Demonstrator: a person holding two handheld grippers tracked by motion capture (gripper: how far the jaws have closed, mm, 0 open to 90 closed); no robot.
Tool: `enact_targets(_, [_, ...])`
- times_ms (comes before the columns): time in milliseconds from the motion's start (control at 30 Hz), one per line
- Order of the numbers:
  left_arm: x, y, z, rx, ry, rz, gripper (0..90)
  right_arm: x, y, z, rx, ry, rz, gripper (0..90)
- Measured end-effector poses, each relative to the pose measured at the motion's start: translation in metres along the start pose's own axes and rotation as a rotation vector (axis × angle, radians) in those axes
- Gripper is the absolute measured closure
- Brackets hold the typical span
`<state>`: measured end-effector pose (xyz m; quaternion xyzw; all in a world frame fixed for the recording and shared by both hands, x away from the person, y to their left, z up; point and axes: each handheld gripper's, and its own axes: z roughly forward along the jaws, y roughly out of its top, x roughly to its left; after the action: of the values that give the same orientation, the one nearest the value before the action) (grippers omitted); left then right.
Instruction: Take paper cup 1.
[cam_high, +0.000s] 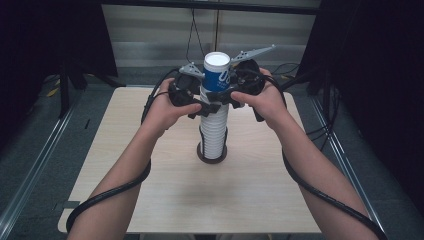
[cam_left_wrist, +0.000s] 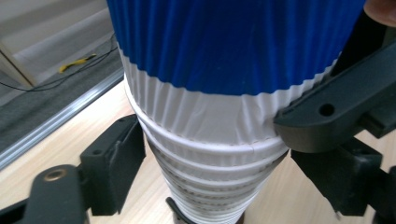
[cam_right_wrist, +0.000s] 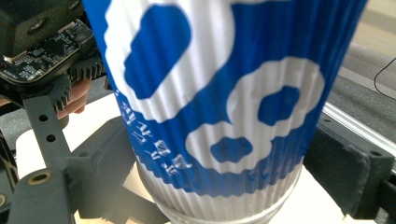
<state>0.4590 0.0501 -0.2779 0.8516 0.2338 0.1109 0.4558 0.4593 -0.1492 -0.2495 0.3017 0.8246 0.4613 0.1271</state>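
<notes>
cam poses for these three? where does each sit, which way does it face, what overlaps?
High view: above the person's side, looking forward and down at the table; forearms, left gripper, right gripper.
Left gripper view: on the left gripper, facing the stack of cups.
Right gripper view: on the right gripper, facing the top cup.
Shared: the top cup, in all three views.

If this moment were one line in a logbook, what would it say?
scene: tall stack of white ribbed paper cups on table | top: blue-and-white cup | left claw: around stack below it | right claw: around blue cup
</notes>
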Motion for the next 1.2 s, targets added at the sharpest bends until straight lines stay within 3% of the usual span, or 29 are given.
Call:
enact_targets(633, [-0.002,-0.0022,-0.0004,-0.013,0.003,-0.004,19.4,0.0008,-0.0013,-0.0012,-0.005,-0.005,0.001,12.0])
enact_targets(833, [-0.0038,-0.0018,0.0004,-0.014,0.003,-0.006,16.0,0.0018,-0.0008,-0.0015,0.0,-0.012,0.001,12.2])
enact_targets(900, [-0.0052,-0.001,0.0017,-0.024,0.001,-0.03,15.5,0.0018,-0.0014,-0.002,-0.001,-0.011,0.0,12.2])
enact_targets(1033, [-0.005,0.0014,0.0033,-0.017,0.001,-0.036,15.1,0.0021,-0.0015,-0.0025,0.0,-0.012,0.002,12.2])
enact_targets(1200, [-0.0042,0.0005,0.0028,-0.008,0.007,-0.003,17.2,0.0024,-0.002,-0.0025,-0.004,-0.013,0.005,12.2])
